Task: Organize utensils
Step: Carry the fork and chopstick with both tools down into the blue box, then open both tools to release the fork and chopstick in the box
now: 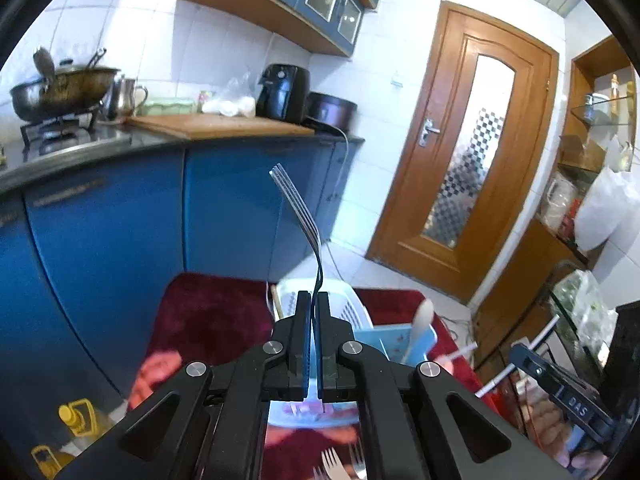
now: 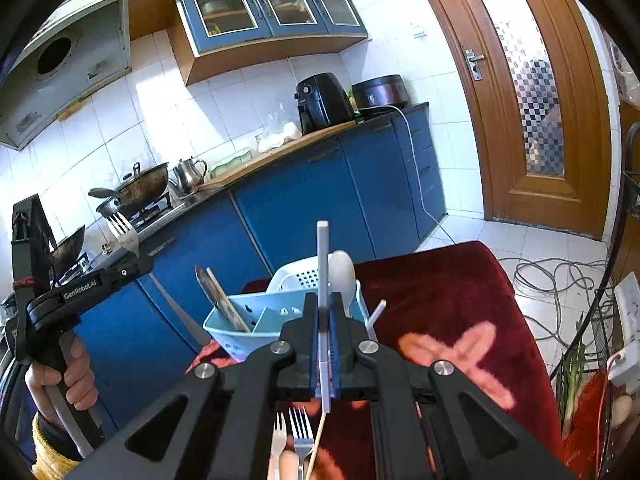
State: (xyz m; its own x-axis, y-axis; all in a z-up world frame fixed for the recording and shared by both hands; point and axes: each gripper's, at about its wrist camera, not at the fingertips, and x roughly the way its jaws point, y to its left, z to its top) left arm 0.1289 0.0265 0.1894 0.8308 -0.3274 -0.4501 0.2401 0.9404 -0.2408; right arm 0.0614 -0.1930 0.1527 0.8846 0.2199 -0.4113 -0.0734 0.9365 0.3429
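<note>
Blue kitchen cabinets (image 2: pixel 304 200) and white wall tiles fill the background, with a dark red cloth (image 2: pixel 460 300) covering the work surface below both grippers; the left gripper (image 1: pixel 314 300) is clamped tight on the handle of a metal fork (image 1: pixel 298 208), whose tines rise ahead and above its tips, side-on to the left wrist camera, so the grip sits low on the handle and leaves the head free to be lowered into a slot; the right gripper (image 2: pixel 326 308) is likewise closed on a white stick-like utensil (image 2: pixel 322 264), probably a chopstick, standing nearly upright between its jaws; just ahead of and below the right gripper sits the light blue utensil holder (image 2: pixel 248 332), divided into compartments, already holding a white spoon (image 2: pixel 342 276) and a wooden spatula (image 2: pixel 222 296), with a white basket (image 2: pixel 300 276) beyond it; more forks (image 2: pixel 300 436) lie on the cloth beneath the right gripper, so sorting seems unfinished; the left gripper, gripped by a hand (image 2: pixel 76 380), is raised well off to the left of the right one, angled slightly downward.
</note>
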